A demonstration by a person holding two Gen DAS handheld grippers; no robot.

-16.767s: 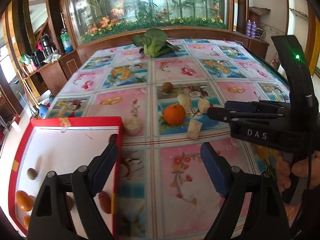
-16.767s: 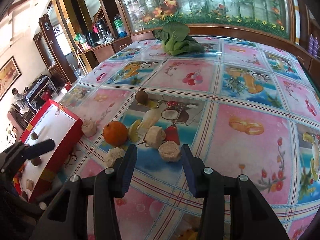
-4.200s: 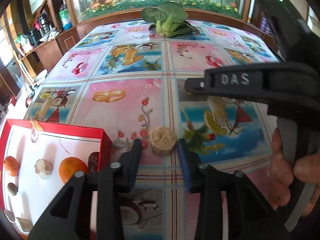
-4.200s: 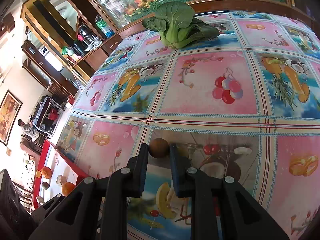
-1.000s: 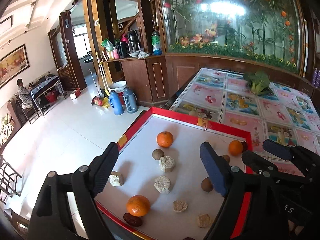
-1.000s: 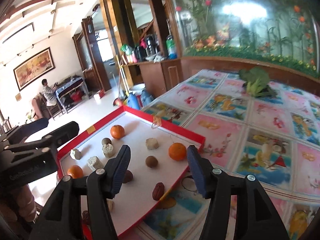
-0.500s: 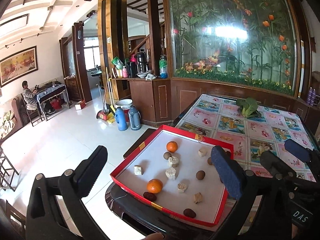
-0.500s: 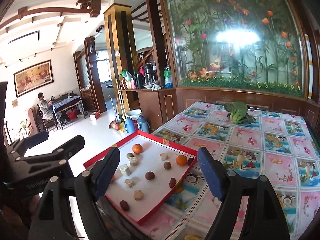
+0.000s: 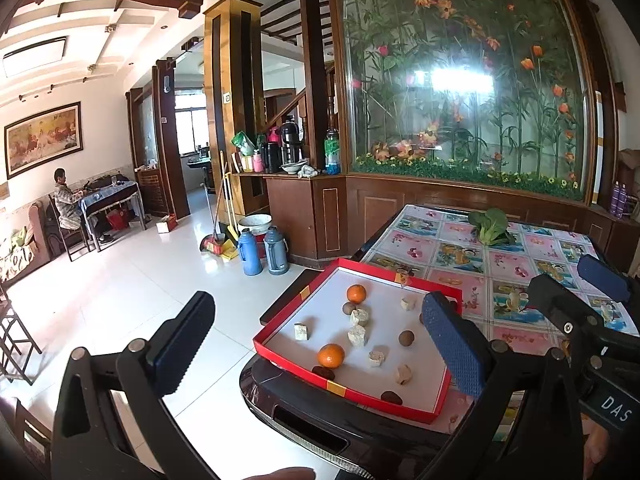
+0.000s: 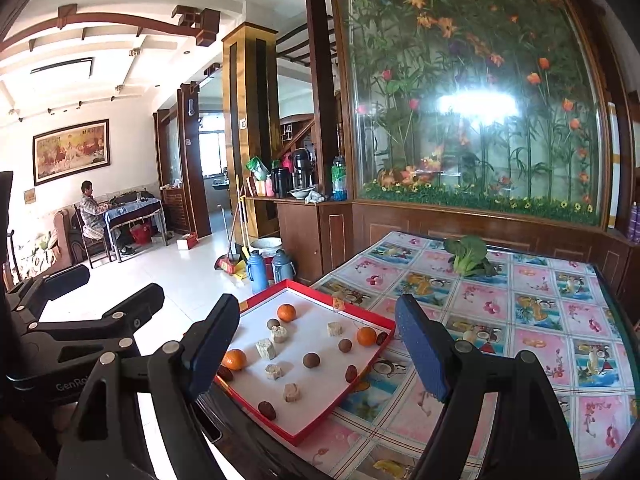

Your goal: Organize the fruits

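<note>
- My left tongs (image 9: 316, 344) stand wide apart with nothing between the pads; they fill the lower part of the left wrist view, well back from the counter (image 9: 516, 264).
- My right tongs (image 10: 316, 352) are also apart and empty, in the lower middle of the right wrist view. Both pairs have just been opening.
- The red-rimmed tray (image 9: 400, 398) sits at the near left corner of the counter, lower centre-right in the left wrist view, and all the fruit I can see lies on its white floor.
- In the right wrist view I count three oranges: one toward the tray's far corner (image 10: 286, 312), one by its right rim (image 10: 366, 336), and one near the left rim (image 10: 234, 359).
- Between them lie pale chunks (image 10: 265, 349), round brown fruits (image 10: 311, 360) and dark dates (image 10: 267, 409), scattered and mostly apart from one another.
- One date (image 10: 351, 373) seems to rest against the tray's right rim, though the fisheye makes that hard to judge.
- A leafy green vegetable (image 10: 468, 258) lies on the counter's patterned cloth in the upper right, well apart from the tray.
</note>
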